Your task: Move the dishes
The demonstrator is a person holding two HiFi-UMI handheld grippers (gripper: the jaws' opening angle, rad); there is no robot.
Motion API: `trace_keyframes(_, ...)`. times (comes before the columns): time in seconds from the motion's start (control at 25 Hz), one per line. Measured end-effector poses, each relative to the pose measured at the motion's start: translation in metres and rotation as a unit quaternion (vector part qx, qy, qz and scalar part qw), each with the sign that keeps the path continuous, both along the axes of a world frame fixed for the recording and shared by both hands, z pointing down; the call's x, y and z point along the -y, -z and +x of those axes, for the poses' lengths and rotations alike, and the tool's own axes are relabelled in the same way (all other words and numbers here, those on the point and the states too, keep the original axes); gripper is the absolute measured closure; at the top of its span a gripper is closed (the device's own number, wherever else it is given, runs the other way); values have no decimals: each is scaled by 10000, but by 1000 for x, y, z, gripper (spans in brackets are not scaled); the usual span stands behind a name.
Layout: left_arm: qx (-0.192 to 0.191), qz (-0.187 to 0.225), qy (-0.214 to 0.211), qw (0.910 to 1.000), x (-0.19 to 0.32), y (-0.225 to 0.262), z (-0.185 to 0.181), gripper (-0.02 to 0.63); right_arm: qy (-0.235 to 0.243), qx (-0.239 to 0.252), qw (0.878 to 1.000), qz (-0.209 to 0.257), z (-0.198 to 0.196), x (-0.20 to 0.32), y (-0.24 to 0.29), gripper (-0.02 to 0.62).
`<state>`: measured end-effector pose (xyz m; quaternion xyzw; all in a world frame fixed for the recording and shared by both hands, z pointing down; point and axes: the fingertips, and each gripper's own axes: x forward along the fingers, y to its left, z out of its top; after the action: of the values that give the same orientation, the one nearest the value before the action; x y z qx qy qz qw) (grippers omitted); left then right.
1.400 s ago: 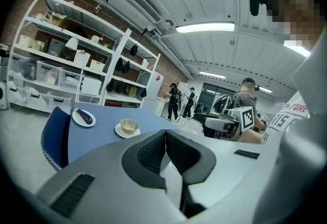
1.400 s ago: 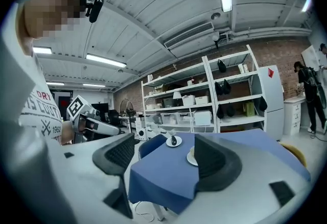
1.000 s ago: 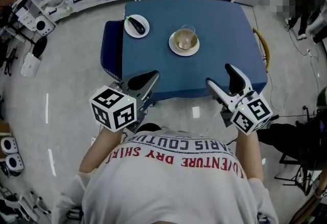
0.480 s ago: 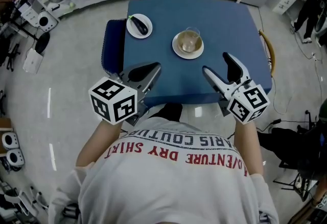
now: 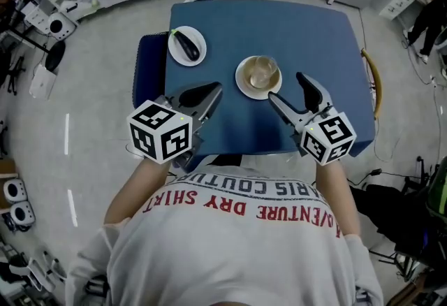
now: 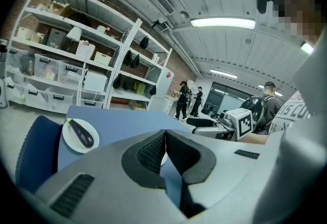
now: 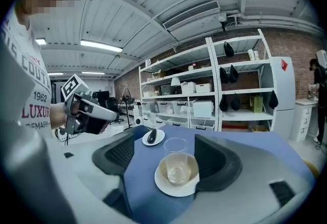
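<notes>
Now, right gripper [image 5: 286,86], fingers [image 5: 283,107] apart — glass [image 5: 262,70] on saucer [image 5: 243,85] just ahead

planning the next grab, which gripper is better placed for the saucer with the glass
Right. The right gripper has its jaws open, lined up on the saucer and glass; the left gripper is shut, farther off.

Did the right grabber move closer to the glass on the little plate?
Yes. The right gripper went forward over the blue table, from its near edge toward the saucer holding the glass.

Lab-like workshop: white shelving [image 7: 240,113], storage bins [image 7: 203,109], brick wall [image 7: 306,46], strip lights [image 7: 101,45].
</notes>
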<state>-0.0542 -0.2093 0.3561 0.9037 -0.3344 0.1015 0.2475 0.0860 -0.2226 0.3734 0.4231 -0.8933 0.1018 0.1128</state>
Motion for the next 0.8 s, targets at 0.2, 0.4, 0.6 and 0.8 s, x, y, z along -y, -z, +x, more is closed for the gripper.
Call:
trace_keyframes(0.2, -55, -275, 140, 9995, 21, -20, -5, 578, 30, -170, 9998, -131, -7, 29, -29, 247)
trace_keyframes(0.4, 0, -455, 181, 9988, 38, -33, -12, 580, 108, -368, 9991, -156, -17, 53, -53, 247)
trace_keyframes(0.6, 43, -634, 244, 9977, 46, -54, -10, 580, 188, -709, 9972, -123, -24, 68, -82, 247)
trace_keyframes(0.8, 60, -807, 297, 9963, 54, -69, -16, 578, 214, -579, 9979, -199, -32, 82, -93, 247)
